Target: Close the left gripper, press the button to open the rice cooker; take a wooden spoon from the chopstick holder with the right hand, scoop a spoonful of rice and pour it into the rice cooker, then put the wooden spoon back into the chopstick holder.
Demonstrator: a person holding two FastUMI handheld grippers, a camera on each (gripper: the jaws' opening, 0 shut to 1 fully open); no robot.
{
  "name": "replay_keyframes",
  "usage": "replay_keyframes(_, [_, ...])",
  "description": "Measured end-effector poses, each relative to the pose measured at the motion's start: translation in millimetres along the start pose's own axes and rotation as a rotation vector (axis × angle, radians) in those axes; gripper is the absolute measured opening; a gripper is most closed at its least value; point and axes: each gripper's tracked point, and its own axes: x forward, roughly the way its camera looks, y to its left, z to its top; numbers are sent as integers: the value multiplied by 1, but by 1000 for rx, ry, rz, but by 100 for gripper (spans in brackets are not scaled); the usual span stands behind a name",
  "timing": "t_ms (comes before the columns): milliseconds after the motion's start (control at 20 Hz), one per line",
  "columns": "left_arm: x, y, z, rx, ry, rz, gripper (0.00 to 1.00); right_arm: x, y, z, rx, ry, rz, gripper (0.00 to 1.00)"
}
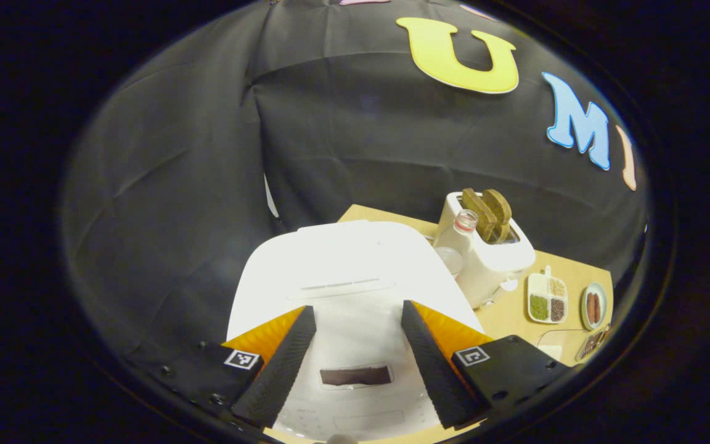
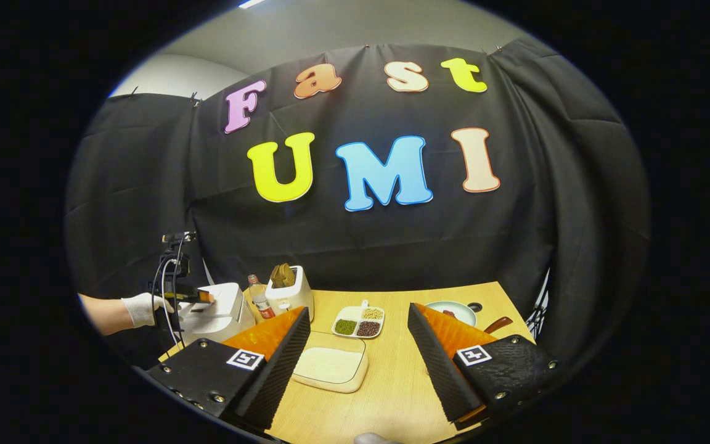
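The left gripper (image 1: 358,364) is hovering with its jaws spread wide above the closed lid of the white, rounded plastic rice cooker (image 1: 342,271), its fingers framing the dark display window and the pale release button (image 1: 368,420) near the front edge. Since the task is asking for a closed claw before the press, pushing down now is risking the spread fingers straddling the button and landing on bare lid, or skidding off the glossy surface. In the right gripper view, a white-gloved hand (image 2: 140,309) is holding that same gripper level over the cooker at the table's left end, forearm reaching in from the side. Moving rightward, a small clear bottle (image 1: 461,233) and a white toaster holding two brown slices (image 1: 492,256) are crowding close beside the cooker, so a careless swing is likely to knock the bottle. Further right, a white four-part dish of grains (image 2: 359,323) is sitting mid-table, beyond a pale rectangular board (image 2: 330,365). The right gripper (image 2: 358,364) is idling above the light wooden table (image 2: 404,382), jaws apart and empty; the chopstick holder may be lying outside its sight.
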Motion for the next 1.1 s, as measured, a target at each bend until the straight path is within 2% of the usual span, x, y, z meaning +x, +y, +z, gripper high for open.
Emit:
replay_keyframes(200, [6, -3, -12, -4, 54, -13, 99, 3, 6, -1, 26, 7, 21, 98])
replay_keyframes(250, [10, -4, -6, 11, 19, -22, 100, 4, 8, -1, 32, 7, 24, 98])
replay_keyframes(450, [8, -6, -8, 36, 3, -24, 100, 7, 13, -5, 59, 20, 44, 98])
replay_keyframes(700, [9, -6, -12, 66, 37, -49, 99, 8, 18, 0, 93, 12, 63, 98])
replay_keyframes(750, [9, -6, -11, 58, 35, -46, 99, 6, 19, 2, 97, 7, 66, 93])
replay_keyframes(800, [9, -6, -12, 67, 39, -45, 99, 6, 19, 3, 96, 6, 66, 98])
replay_keyframes(950, [9, -7, -10, 71, 47, -36, 100, 4, 20, 6, 93, 3, 70, 98])
replay_keyframes(1100, [7, -7, -8, 99, 24, -28, 97, 4, 17, 7, 88, 1, 59, 98])
